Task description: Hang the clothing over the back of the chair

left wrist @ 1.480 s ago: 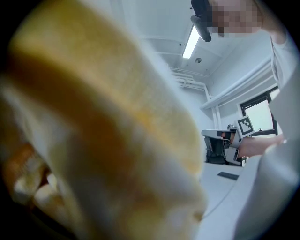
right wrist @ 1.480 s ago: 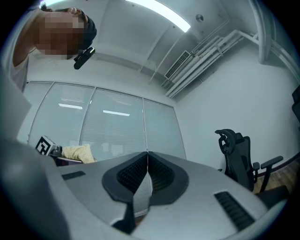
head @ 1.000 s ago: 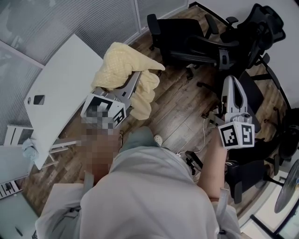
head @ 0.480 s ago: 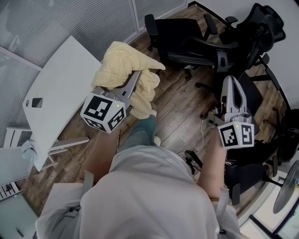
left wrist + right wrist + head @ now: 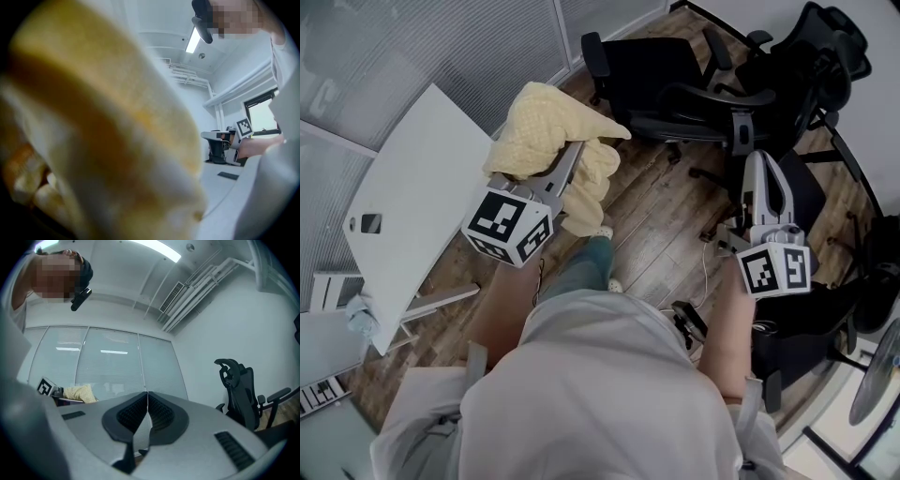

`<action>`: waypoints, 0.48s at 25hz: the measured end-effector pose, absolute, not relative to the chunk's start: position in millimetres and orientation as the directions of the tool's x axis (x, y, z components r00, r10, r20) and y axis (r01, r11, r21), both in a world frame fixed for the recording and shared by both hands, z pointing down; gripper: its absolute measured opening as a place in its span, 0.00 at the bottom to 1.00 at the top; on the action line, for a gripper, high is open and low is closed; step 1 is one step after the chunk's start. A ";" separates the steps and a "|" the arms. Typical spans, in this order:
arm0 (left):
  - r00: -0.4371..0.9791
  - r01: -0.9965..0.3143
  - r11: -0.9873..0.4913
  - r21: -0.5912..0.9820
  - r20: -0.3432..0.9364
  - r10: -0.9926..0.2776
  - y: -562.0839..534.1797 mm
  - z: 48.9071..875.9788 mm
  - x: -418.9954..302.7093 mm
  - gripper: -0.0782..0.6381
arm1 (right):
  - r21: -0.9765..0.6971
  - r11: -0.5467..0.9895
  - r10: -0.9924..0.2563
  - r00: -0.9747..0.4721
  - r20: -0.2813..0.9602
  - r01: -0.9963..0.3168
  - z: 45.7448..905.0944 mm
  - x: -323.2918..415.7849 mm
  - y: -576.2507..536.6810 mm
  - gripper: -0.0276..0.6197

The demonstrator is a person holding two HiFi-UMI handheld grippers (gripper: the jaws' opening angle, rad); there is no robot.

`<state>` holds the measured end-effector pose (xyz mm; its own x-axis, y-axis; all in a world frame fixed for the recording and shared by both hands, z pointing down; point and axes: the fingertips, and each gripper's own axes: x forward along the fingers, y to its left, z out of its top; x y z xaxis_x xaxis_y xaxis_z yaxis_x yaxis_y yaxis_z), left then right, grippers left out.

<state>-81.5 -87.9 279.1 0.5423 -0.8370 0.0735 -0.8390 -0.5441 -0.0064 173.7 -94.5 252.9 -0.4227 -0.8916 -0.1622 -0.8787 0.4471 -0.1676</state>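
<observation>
Looking down from the head, a pale-shirted torso (image 5: 600, 394) is seen filling the lower frame, with a bare forearm reaching out on each side. The left tool (image 5: 565, 164) is held level ahead of the body, its jaws closed on a pale yellow garment (image 5: 546, 127). The fabric is bunched over the jaw tips, and a fold is draped down at the tool's right side, clear of the floor. In the left gripper view the garment (image 5: 103, 140) is pressed so close that the jaws are covered by it. The right tool (image 5: 763, 167) is held well apart from the left. Its jaws are brought fully together with nothing between them, and the ribbed pads (image 5: 161, 414) are seen meeting in the right gripper view. Below the tools a wooden floor (image 5: 661, 220) is seen, and a white surface (image 5: 412, 187) is set to the left. Farther off, black office chairs are grouped. The nearest chair (image 5: 652, 80) is placed beyond the garment and is not touched by it.
</observation>
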 end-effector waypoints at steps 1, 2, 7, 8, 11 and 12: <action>0.546 -0.837 -0.548 -0.005 0.075 -0.834 -91.6 279.1 -81.1 0.18 | -0.167 0.444 -0.893 -0.419 -0.163 -0.880 251.7 174.4 -97.8 0.08; 0.549 -0.834 -0.551 -0.004 0.076 -0.832 -96.0 279.0 -80.6 0.18 | -0.167 0.441 -0.894 -0.416 -0.165 -0.882 250.5 175.3 -101.8 0.08; 0.566 -0.823 -0.568 -0.003 0.082 -0.820 -122.1 278.7 -74.9 0.18 | -0.168 0.430 -0.899 -0.404 -0.167 -0.887 248.1 179.3 -124.8 0.08; 0.569 -0.821 -0.571 -0.003 0.083 -0.818 -127.3 278.3 -73.9 0.18 | -0.168 0.428 -0.900 -0.402 -0.166 -0.888 247.6 179.8 -129.3 0.08; 0.580 -0.813 -0.582 -0.003 0.084 -0.810 -142.5 275.9 -71.9 0.18 | -0.167 0.420 -0.904 -0.394 -0.166 -0.892 244.7 180.6 -142.1 0.08; 0.583 -0.811 -0.586 -0.003 0.083 -0.808 -147.4 275.2 -71.4 0.18 | -0.166 0.417 -0.905 -0.391 -0.167 -0.894 243.4 181.0 -146.2 0.08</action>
